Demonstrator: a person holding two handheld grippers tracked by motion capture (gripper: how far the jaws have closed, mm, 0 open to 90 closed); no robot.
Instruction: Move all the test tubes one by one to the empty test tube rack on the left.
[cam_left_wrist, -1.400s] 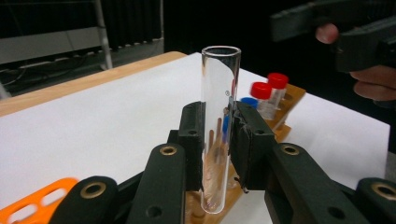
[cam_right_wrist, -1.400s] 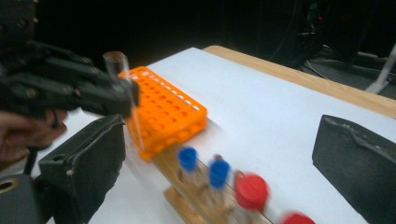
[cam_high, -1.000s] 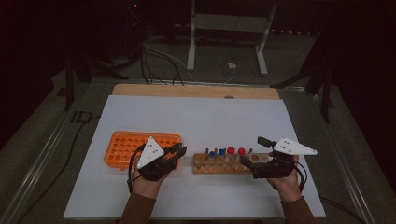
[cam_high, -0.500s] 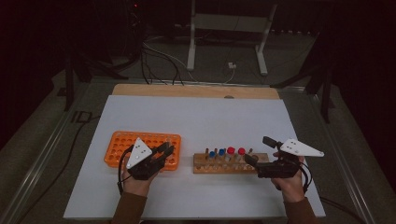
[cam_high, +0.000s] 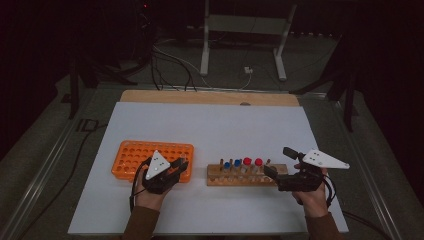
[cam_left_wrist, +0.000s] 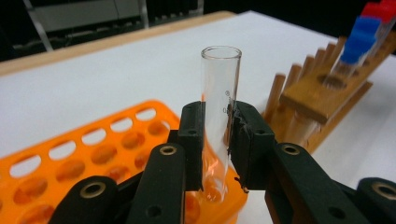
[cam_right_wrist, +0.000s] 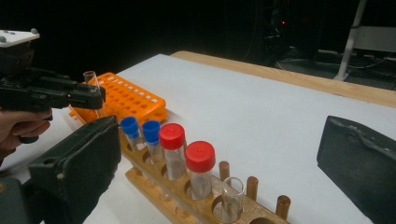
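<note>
My left gripper (cam_left_wrist: 217, 135) is shut on a clear, uncapped glass test tube (cam_left_wrist: 220, 74), held upright. The tube's lower end dips into a hole at the right front corner of the orange rack (cam_left_wrist: 93, 149). In the high view the left gripper (cam_high: 182, 165) sits over that corner of the orange rack (cam_high: 135, 152). A wooden rack (cam_high: 235, 177) holds two blue-capped tubes (cam_right_wrist: 130, 128), two red-capped tubes (cam_right_wrist: 200, 158) and an empty clear tube (cam_right_wrist: 232, 196). My right gripper (cam_high: 279, 162) stands open at the wooden rack's right end, nothing between its jaws.
The racks stand on a white board (cam_high: 210, 125) with a wooden strip (cam_high: 210, 97) along its far edge. Cables (cam_high: 170, 60) and a metal stand (cam_high: 245, 45) lie on the dark floor beyond.
My left gripper has carried the clear tube leftwards from beside the wooden rack to the orange rack's corner and sunk a little. The right gripper has stayed nearly still.
</note>
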